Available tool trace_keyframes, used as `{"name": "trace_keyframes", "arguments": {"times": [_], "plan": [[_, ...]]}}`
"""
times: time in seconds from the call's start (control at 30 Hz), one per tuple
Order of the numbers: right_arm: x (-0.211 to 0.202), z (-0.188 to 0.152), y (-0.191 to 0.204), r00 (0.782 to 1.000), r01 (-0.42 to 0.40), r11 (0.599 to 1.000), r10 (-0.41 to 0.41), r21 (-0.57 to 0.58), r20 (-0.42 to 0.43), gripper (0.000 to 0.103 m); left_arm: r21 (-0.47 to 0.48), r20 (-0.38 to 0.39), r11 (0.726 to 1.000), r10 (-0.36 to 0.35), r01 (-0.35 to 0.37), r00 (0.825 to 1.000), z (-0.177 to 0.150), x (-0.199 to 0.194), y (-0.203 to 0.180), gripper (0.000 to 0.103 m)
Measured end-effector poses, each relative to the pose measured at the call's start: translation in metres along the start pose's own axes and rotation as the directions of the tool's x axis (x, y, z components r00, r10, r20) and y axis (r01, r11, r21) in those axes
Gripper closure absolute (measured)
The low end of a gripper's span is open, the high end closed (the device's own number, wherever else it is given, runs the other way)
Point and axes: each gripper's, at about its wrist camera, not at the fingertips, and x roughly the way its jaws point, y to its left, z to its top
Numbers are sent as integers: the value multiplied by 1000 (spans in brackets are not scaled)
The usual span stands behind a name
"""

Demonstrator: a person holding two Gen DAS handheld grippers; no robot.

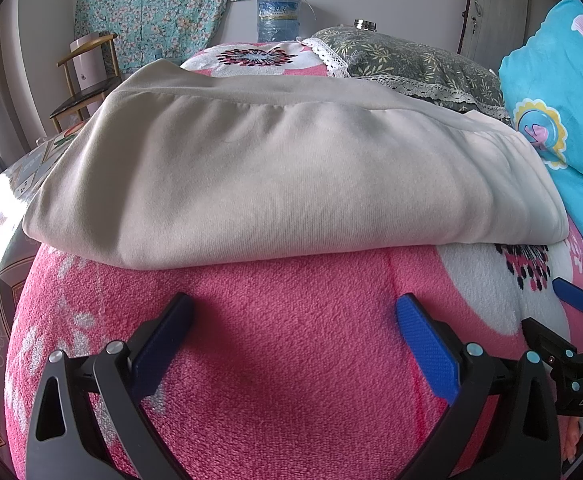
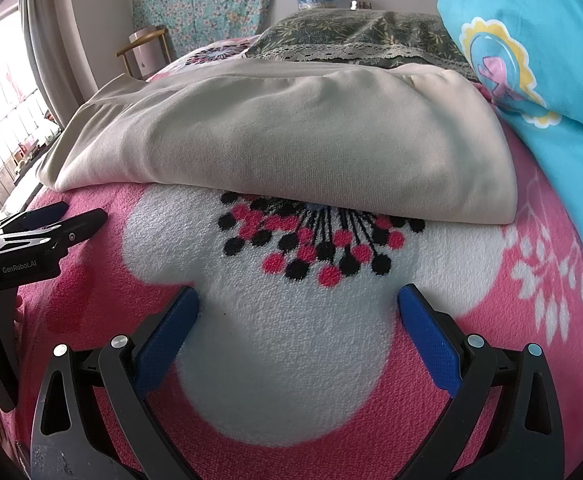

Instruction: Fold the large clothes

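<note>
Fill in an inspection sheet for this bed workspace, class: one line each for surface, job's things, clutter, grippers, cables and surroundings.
Surface: pink fleece blanket with white flower print covers the bed.
Job's things: beige garment lies folded in a thick stack on the blanket, beyond both grippers.
Clutter: grey-green lace-edged pillow and blue cartoon quilt behind and beside the garment.
Grippers: left gripper and right gripper both have jaws wide open, holding nothing, short of the garment's near edge.
Cables: nothing seen.
Surroundings: wooden chair, floral cloth hanging on the wall, water bottle, window at far left.
</note>
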Motion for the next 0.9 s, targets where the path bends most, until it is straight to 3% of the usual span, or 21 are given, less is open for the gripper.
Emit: {"name": "trace_keyframes", "arguments": {"times": [0.9], "plan": [[0,0,2,1000,3,1000,-3,-2,-1,6,-1,0,1000,-1,1,1000,1,0,0,4]]}}
